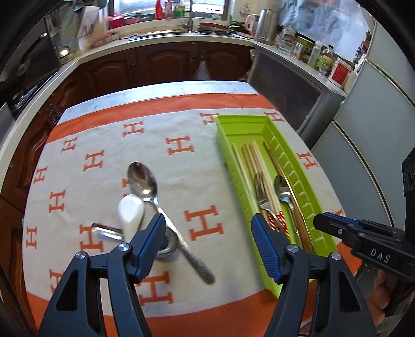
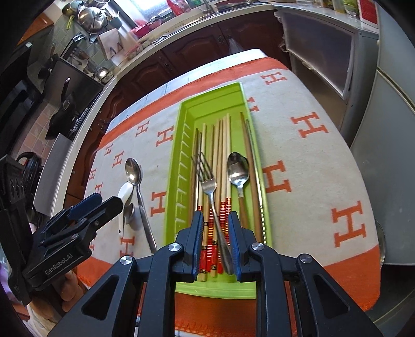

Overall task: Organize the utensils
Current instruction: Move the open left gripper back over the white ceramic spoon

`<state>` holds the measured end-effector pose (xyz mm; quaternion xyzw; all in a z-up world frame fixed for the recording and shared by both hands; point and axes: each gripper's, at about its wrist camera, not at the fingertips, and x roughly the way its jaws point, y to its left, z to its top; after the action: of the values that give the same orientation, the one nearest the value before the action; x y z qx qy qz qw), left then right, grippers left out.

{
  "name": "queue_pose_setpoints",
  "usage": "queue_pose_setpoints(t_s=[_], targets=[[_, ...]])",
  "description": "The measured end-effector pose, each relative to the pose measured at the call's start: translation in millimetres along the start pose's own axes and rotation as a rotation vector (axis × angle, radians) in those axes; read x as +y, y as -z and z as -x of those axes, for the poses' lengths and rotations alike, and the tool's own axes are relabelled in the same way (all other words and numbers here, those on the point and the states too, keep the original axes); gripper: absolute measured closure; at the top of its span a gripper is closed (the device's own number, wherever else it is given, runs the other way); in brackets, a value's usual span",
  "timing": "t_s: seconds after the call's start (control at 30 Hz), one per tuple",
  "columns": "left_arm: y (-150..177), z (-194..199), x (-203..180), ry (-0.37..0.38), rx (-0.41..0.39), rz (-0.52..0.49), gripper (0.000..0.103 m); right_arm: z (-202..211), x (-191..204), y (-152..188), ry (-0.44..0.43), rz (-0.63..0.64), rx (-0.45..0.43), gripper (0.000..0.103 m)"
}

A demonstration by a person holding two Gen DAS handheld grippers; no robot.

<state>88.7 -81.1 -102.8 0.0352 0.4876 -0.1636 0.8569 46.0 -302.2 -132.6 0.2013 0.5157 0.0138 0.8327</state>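
A green tray lies on the right of the table and holds several wooden chopsticks, a fork and a small spoon. My right gripper hovers over the tray's near end, jaws partly open around the fork's handle and the chopstick ends, gripping nothing. My left gripper is open and empty above the cloth. Below it lie a large metal spoon, a white ceramic spoon and a small metal ladle.
An orange and cream cloth with H marks covers the table. Kitchen counters with a sink, kettle and jars ring the far side. A grey fridge stands at the right.
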Motion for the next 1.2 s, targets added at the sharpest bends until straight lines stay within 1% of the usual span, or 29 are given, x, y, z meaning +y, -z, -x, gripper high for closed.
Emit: queue_pose_setpoints(t_s=[0.2, 0.37, 0.57, 0.77, 0.87, 0.97, 1.03, 1.1, 1.17, 1.2], targets=[[12.4, 12.1, 31.2, -0.022, -0.006, 0.060, 0.035, -1.1, 16.9, 1.8, -0.003, 0.038, 0.011, 0.084], [20.8, 13.8, 61.0, -0.011, 0.004, 0.131, 0.033, -4.5, 31.9, 2.3, 0.000, 0.072, 0.022, 0.084], [36.6, 10.3, 105.9, 0.044, 0.019, 0.235, 0.032, -8.4, 58.1, 0.1, 0.003, 0.131, 0.023, 0.084], [51.9, -5.4, 139.6, 0.104, 0.036, 0.326, 0.032, -16.1, 77.9, -0.3, 0.000, 0.165, 0.043, 0.084], [54.0, -10.2, 144.6, 0.143, 0.028, 0.332, 0.034, -23.7, 84.4, -1.2, -0.001, 0.171, 0.055, 0.084], [52.4, -13.1, 143.2, 0.185, 0.001, 0.313, 0.034, -31.0, 90.2, -2.9, -0.006, 0.175, 0.066, 0.084], [50.9, -18.0, 139.3, 0.210, -0.001, 0.292, 0.034, -35.0, 94.4, -3.7, -0.008, 0.184, 0.070, 0.084], [49.8, -24.8, 134.8, 0.226, 0.008, 0.270, 0.039, -38.1, 97.9, -3.9, -0.011, 0.191, 0.075, 0.084], [49.3, -31.1, 130.9, 0.244, 0.022, 0.255, 0.049, -40.9, 99.3, -4.2, -0.010, 0.194, 0.080, 0.084], [49.5, -35.9, 128.8, 0.256, 0.034, 0.247, 0.052, -42.5, 99.0, -4.8, -0.010, 0.192, 0.082, 0.084]])
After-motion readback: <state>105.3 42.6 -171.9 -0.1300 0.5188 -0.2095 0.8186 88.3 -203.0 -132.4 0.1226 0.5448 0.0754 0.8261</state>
